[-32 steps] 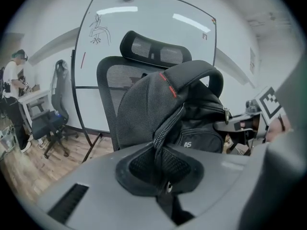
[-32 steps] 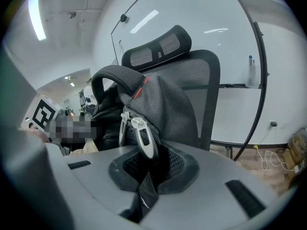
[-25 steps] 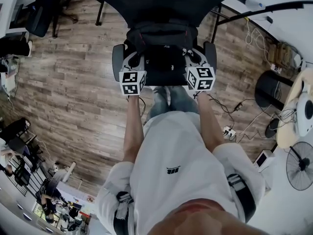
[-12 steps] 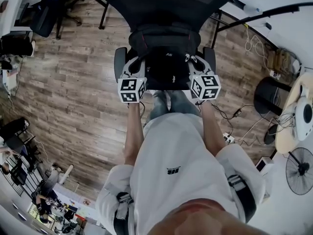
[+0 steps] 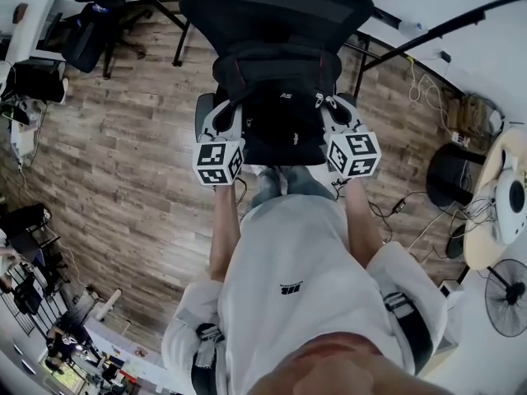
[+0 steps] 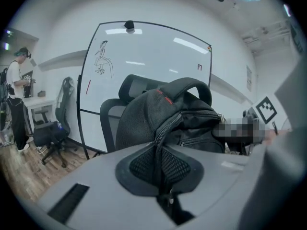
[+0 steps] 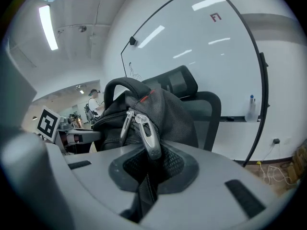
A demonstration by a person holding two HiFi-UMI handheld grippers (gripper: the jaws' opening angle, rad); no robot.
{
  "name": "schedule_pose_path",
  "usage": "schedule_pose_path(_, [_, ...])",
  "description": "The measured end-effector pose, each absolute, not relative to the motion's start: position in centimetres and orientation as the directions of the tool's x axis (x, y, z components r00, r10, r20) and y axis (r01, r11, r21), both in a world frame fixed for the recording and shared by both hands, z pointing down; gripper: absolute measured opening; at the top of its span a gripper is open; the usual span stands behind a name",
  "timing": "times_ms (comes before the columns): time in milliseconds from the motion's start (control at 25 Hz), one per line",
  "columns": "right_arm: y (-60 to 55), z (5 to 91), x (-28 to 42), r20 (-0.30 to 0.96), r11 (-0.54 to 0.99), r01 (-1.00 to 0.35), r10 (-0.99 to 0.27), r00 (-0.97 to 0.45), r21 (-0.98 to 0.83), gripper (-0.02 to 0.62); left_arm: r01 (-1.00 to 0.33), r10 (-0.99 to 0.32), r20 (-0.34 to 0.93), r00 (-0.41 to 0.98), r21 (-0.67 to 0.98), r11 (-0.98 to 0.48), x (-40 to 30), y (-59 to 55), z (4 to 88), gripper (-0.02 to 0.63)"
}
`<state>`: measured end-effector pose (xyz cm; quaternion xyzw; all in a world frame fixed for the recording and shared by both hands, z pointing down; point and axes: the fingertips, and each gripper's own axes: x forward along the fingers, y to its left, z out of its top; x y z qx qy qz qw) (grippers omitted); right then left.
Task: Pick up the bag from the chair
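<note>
A black backpack (image 5: 280, 97) hangs between my two grippers in front of the black office chair (image 5: 276, 6). In the head view the left gripper (image 5: 229, 115) grips the bag's left side and the right gripper (image 5: 336, 109) its right side. The left gripper view shows the left gripper (image 6: 160, 171) shut on a fold of the backpack (image 6: 168, 119) beside a zip. In the right gripper view the right gripper (image 7: 147, 171) is shut on the backpack (image 7: 158, 109) just under two silver zip pulls (image 7: 146, 133). The chair seat is hidden under the bag.
A whiteboard (image 6: 144, 66) stands behind the chair. Another office chair (image 5: 90, 31) is at the far left, where a person (image 6: 17, 104) stands at a desk. Cables (image 5: 395, 212), a black stool (image 5: 453, 167) and a fan (image 5: 506, 299) lie to the right on the wooden floor.
Both grippers have risen together with the backpack held between them, so the bag sits higher against the chair back. The jaws stay shut.
</note>
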<state>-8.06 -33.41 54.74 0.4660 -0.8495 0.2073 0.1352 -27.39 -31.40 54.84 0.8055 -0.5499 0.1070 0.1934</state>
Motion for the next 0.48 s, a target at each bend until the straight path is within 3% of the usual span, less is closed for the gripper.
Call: schedule_pose_path(480, [-30.5,44.8,-7.2,0.295,0.563,-0.803,-0.747,-0.596,-0.195,0.012,-0.939,-0.9,0.27,0.341,0.147,-0.311,-26.7,-28.6,45.3,0.02])
